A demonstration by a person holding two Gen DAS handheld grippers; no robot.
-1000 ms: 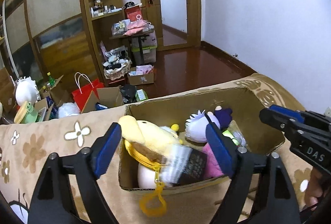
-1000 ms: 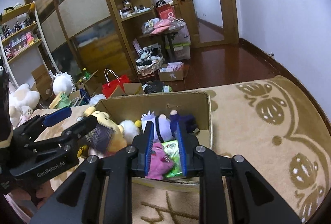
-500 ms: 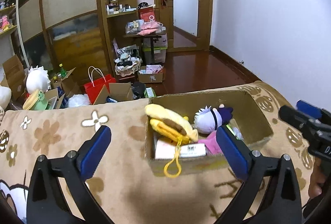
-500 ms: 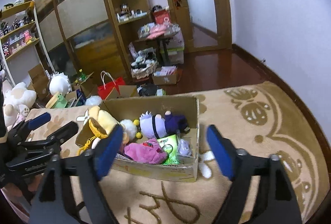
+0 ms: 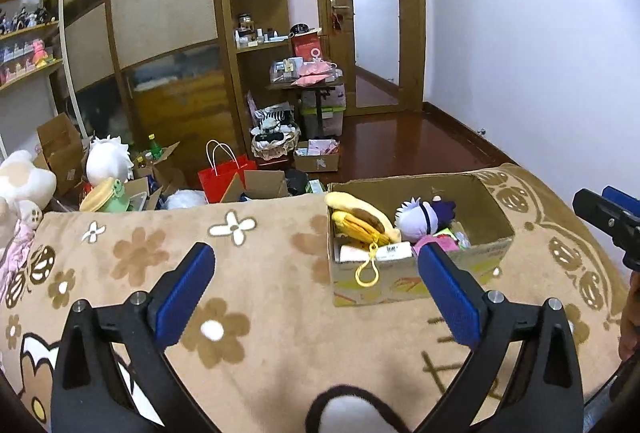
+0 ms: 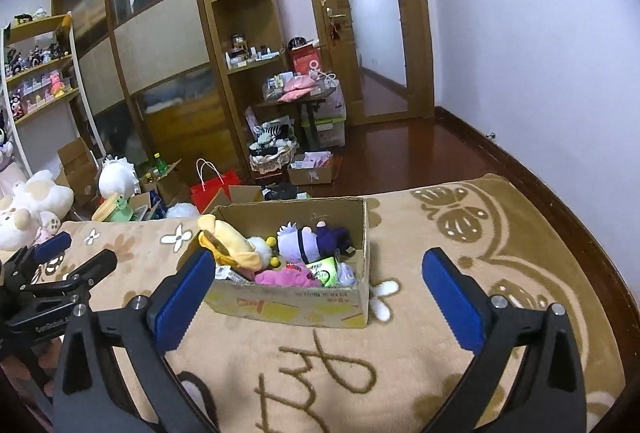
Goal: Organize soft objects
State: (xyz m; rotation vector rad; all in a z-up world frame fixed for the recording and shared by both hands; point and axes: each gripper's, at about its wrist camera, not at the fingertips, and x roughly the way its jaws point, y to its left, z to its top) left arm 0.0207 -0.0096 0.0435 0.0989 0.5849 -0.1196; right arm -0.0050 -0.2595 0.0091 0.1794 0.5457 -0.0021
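A cardboard box (image 5: 496, 245) (image 6: 296, 303) stands on a tan patterned blanket (image 5: 260, 273) (image 6: 460, 265). In it lie a yellow plush with a yellow clip (image 5: 360, 219) (image 6: 228, 243), a white and purple plush (image 5: 420, 219) (image 6: 304, 243), a pink plush (image 6: 286, 277) and a green packet (image 6: 323, 267). My left gripper (image 5: 316, 291) is open and empty, held back from the box to its near left. My right gripper (image 6: 320, 293) is open and empty, in front of the box. Each gripper shows at the edge of the other's view.
Beyond the blanket's far edge the floor holds a red bag (image 5: 224, 175), open cartons, a basket (image 5: 276, 143) and a small loaded table (image 5: 316, 81). Large plush toys (image 6: 36, 205) lie at the far left. Wooden cabinets, shelves and a door line the back wall.
Both grippers have pulled back from the box. The right gripper, shut a second ago, has opened. The yellow plush, which sat between the left jaws, now rests in the box.
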